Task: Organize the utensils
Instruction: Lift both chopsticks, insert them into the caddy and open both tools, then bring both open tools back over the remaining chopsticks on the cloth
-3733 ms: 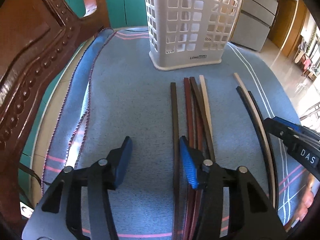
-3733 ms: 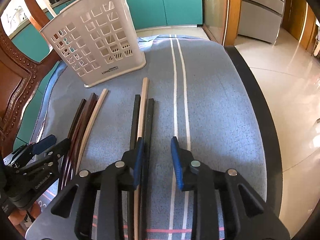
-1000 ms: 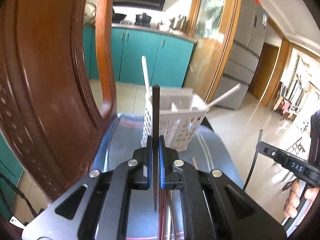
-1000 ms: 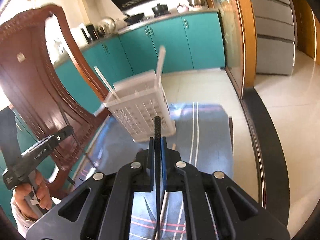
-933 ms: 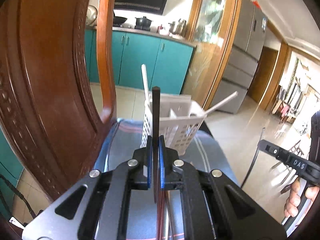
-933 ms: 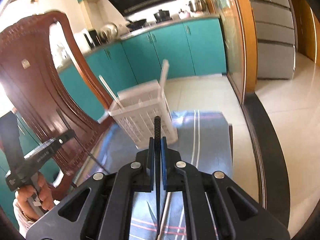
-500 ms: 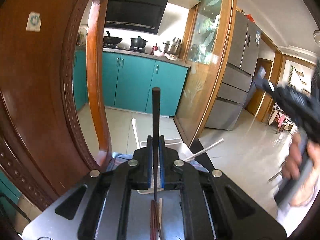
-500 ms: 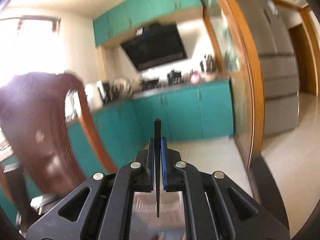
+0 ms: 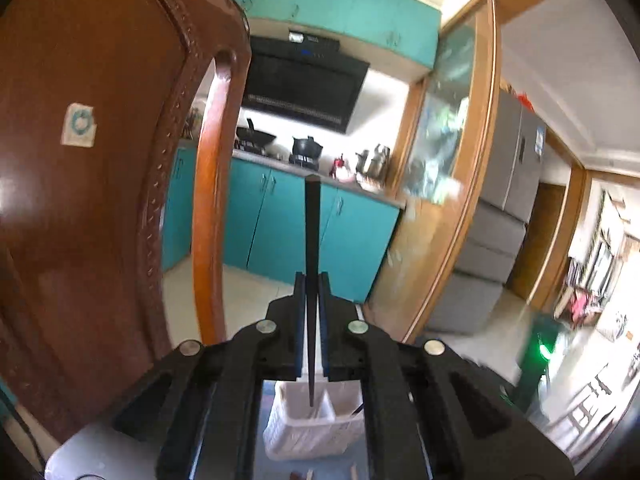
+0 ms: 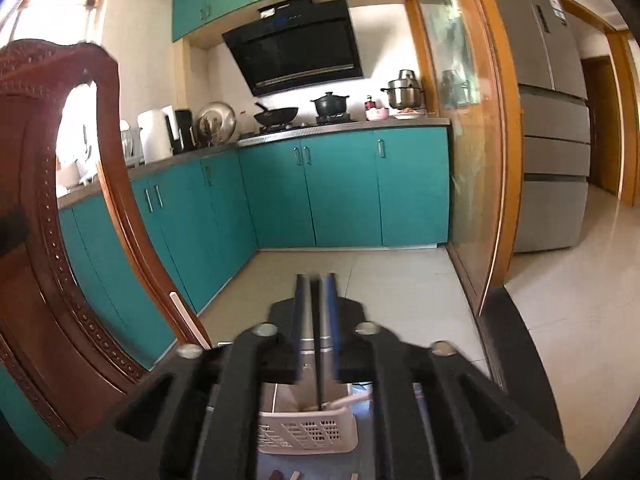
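Dark chopstick (image 9: 311,240) upright over white slotted basket (image 9: 304,432), second black chopstick (image 10: 319,364) above basket.

Teal base cabinets (image 10: 344,184) along the far wall, black range hood (image 10: 296,52) above. Pale tiled floor (image 10: 360,276) below. Grey refrigerator (image 10: 548,120) right of the cabinets, carved wooden chair back (image 9: 100,160) left.

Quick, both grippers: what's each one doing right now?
Left gripper: shut on a dark chopstick.
Right gripper: jaws opening, black chopstick between them above the basket.
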A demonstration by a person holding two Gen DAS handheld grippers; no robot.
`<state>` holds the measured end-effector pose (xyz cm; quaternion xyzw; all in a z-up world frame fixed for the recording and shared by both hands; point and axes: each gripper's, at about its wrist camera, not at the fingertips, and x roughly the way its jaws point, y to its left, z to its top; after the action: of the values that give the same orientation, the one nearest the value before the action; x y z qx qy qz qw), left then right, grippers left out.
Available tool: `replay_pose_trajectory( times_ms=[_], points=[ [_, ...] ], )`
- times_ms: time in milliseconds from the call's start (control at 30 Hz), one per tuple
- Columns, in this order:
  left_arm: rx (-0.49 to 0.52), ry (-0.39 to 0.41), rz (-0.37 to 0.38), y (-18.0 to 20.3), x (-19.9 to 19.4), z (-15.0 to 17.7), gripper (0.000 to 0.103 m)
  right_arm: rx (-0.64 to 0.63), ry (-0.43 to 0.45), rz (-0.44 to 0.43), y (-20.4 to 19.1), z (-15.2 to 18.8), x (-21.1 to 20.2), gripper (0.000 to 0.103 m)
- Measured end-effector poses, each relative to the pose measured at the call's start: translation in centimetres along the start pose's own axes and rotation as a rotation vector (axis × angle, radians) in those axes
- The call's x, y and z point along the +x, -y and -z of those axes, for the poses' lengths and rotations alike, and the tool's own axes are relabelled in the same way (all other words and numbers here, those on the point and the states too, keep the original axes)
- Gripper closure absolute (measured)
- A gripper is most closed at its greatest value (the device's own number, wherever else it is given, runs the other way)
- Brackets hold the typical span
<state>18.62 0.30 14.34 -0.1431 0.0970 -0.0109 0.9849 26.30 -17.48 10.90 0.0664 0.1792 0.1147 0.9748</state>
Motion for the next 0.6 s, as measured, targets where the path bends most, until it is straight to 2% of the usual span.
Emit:
replay_pose_trajectory(
  times_ms=[67,100,267,367,500,567,600],
  points=[
    [0.006,0.0,-0.018,0.4,1.3,0.2,0.096,0.025,0.025,-0.003,0.5,0.0,-1.4,0.059],
    [0.015,-0.024,-0.023,0.6,2.5,0.5,0.096,0.042,0.05,-0.013,1.0,0.0,-3.0,0.055],
    [0.051,-0.127,-0.068,0.3,6.6,3.9,0.096,0.047,0.101,-0.039,2.6,1.6,-9.1,0.052],
    [0.039,-0.211,-0.072,-0.7,8.5,6.4,0.096,0.037,0.02,-0.036,3.8,4.1,-10.9,0.052],
    [0.054,-0.254,-0.077,-1.4,8.8,8.3,0.096,0.028,-0.174,-0.007,4.7,8.7,-8.7,0.052],
    [0.066,-0.243,-0.073,-1.4,7.9,8.4,0.087,0.025,-0.254,0.008,4.7,10.5,-7.1,0.052],
    [0.074,-0.239,-0.072,-1.5,7.5,8.5,0.078,0.022,-0.323,0.015,4.5,11.9,-5.8,0.052]
  ],
)
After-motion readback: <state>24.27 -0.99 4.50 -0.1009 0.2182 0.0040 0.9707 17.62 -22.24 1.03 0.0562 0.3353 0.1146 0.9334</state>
